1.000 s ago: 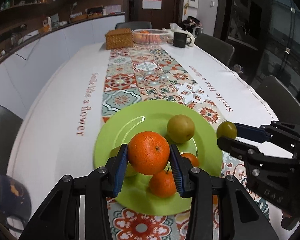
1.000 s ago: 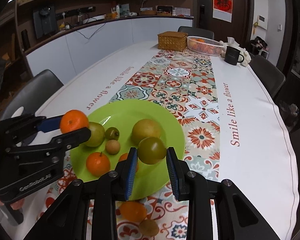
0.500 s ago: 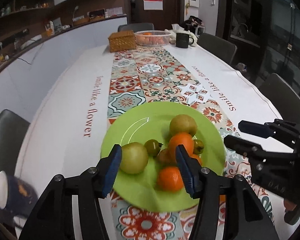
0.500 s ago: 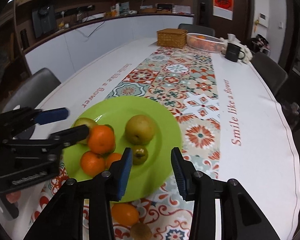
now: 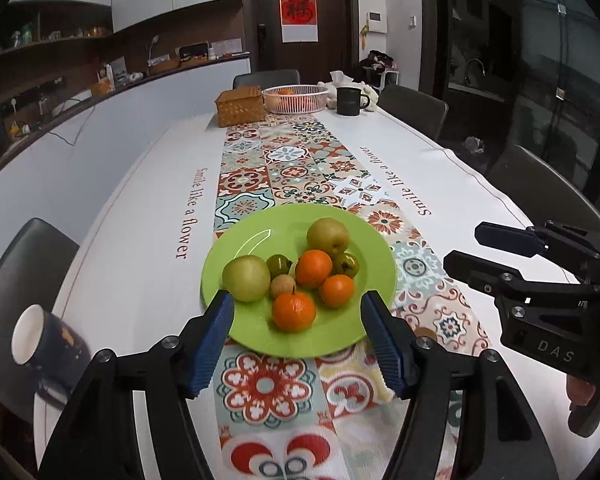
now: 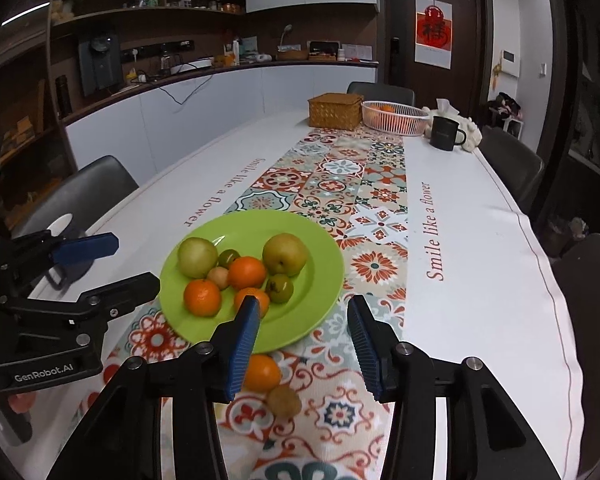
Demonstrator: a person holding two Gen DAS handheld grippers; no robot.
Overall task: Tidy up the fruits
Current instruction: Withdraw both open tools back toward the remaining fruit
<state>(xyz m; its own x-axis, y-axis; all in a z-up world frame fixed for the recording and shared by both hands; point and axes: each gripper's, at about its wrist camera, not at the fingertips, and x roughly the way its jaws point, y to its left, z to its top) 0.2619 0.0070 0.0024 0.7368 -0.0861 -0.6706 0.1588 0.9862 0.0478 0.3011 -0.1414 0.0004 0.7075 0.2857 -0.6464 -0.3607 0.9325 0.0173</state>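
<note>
Both tools, left tool and right tool, hang released at six o'clock of the green plate, fruit piled on it

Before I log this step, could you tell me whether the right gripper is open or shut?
Open: the right gripper holds nothing, its blue pads spread wide apart.

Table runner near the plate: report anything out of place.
Two fruits lie off the green plate, loose on the table runner: an orange and a small brown fruit, between the open right gripper's fingers.
</note>
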